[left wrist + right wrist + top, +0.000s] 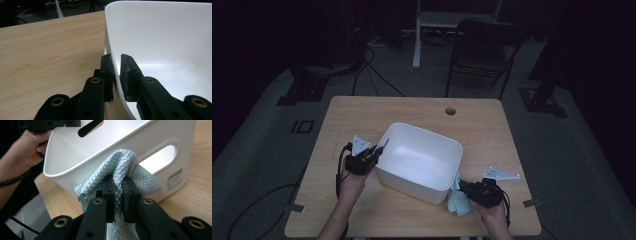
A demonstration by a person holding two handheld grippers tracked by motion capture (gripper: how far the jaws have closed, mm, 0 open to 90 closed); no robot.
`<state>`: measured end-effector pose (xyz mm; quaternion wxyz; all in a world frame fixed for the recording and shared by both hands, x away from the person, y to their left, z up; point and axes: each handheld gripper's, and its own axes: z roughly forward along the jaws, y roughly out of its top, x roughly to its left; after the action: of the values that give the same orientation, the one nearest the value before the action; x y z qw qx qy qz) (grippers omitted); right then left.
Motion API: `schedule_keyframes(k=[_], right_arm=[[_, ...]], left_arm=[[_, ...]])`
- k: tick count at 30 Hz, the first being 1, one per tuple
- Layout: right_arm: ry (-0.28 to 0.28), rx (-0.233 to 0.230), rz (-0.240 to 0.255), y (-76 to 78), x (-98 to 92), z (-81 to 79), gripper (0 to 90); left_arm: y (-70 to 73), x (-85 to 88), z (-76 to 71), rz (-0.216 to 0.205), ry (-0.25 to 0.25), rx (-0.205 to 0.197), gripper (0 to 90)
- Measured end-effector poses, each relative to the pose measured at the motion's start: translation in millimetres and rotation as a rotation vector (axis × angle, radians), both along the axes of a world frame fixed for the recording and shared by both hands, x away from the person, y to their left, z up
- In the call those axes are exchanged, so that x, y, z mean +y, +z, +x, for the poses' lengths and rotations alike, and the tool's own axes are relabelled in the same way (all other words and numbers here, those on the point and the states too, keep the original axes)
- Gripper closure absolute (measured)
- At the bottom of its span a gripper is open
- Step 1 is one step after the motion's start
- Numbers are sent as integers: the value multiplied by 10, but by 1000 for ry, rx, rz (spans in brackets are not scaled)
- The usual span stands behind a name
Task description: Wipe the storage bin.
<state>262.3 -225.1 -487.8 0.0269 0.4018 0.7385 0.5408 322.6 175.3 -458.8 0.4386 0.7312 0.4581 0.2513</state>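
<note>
High view: a white rectangular plastic tub (419,161) is seen near the middle of the light wooden table (362,112), turned at an angle. The left gripper (380,148) is set against the tub's left rim, the right gripper (463,189) at the tub's near right corner with a pale blue-green waffle-textured cloth (458,200) bunched in it. The tub is judged to be steadied from the left so that the cloth can be brought to its wall or over its rim.

Left gripper view: the tub's thin rim (115,65) is clamped between the two black jaws, one pad outside the wall, one inside. The tub's smooth, bare interior is shown.

Right gripper view: the jaws are clenched on a fold of the cloth (125,165), which is gathered into a ridge above the pads and hangs loose below them. The cloth is held against the tub's outer wall (160,135), just under the rim and beside a handle slot (162,153). A barcode label (175,178) is noted low on that wall. The cloth is quilted in small diamonds, soft, slightly frayed at one edge
</note>
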Motion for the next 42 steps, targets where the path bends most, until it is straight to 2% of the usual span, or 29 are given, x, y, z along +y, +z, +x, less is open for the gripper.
schedule_keyframes(k=[4, 8, 10, 12, 14, 17, 19, 23, 26, 29, 32, 35, 39, 42], right_arm=[[-16, -28, 30, 82, -36, 15, 826], [-26, -24, 39, 64, -30, 45, 827], [-36, -4, 19, -2, -13, 53, 827], [-33, 10, 29, -38, -25, 60, 826], [-31, 1, 7, 2, -30, 73, 826], [-49, -28, 29, 104, -64, 99, 825], [-54, -34, 27, 129, -64, 122, 826], [-62, -30, 21, 83, -39, 130, 828], [-57, -10, 10, 40, -48, 151, 828], [-62, -20, 10, 90, -74, 175, 827], [-80, -36, 25, 162, -108, 212, 828], [-89, -34, 29, 132, -92, 247, 829], [-92, -18, 0, 65, -82, 273, 828], [-89, -9, 2, 73, -108, 300, 827]], left_arm=[[2, -4, 2, 7, -6, 0, 808], [-1, -16, -7, 1, 1, -3, 807], [-1, -14, -5, 1, 0, -3, 806], [0, -12, -3, 4, 0, -2, 806], [-1, -6, 1, 2, -2, -1, 806], [1, -9, 1, 4, -6, 0, 806], [1, -13, 3, 3, -6, 1, 806], [3, -27, 0, 6, -2, -2, 807], [2, -21, 2, 7, 1, -1, 808], [6, -24, -1, 18, -2, -2, 807], [4, -27, 2, 11, -8, 2, 808], [9, -45, -2, 20, -4, 0, 807], [7, -44, -2, 18, 0, -1, 807], [6, -36, -4, 20, -4, -1, 806]])
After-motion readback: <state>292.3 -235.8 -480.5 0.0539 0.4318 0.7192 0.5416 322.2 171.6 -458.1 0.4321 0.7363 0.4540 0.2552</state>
